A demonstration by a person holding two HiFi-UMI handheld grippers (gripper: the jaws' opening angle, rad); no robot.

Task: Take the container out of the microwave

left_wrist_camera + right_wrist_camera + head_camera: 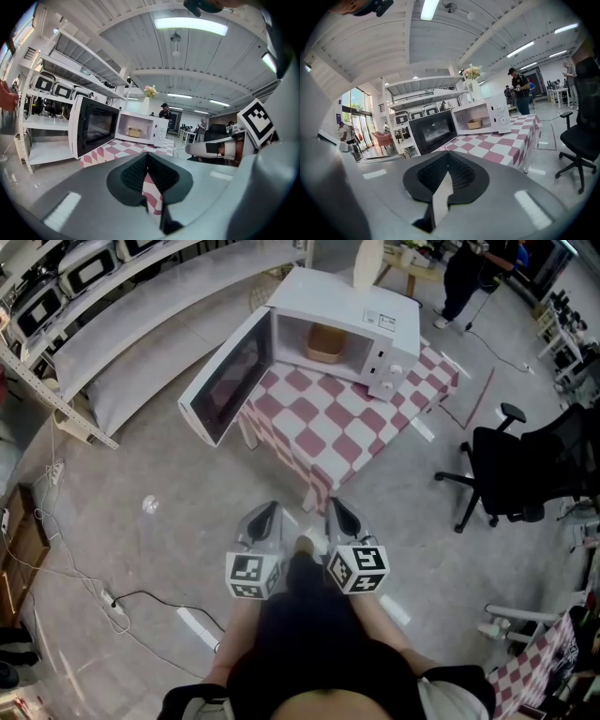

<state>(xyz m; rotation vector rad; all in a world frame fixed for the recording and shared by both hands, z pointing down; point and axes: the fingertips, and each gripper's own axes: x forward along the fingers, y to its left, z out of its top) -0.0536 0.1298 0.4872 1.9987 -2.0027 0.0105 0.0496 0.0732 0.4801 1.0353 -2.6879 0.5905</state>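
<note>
A white microwave (375,329) stands on a table with a red-and-white checked cloth (347,437), its door (225,376) swung open to the left. Inside sits a tan container (323,343), also seen as a small tan container (134,132) in the left gripper view and a tan container (475,124) in the right gripper view. My left gripper (265,517) and right gripper (339,515) hang side by side over the floor, well short of the table. Both the left gripper (147,161) and the right gripper (449,164) are shut with nothing between the pads.
A black office chair (525,465) stands right of the table. White shelving (112,343) with more microwaves lines the left. A power strip (117,606) and cables lie on the floor at left. A person (469,273) stands beyond the table.
</note>
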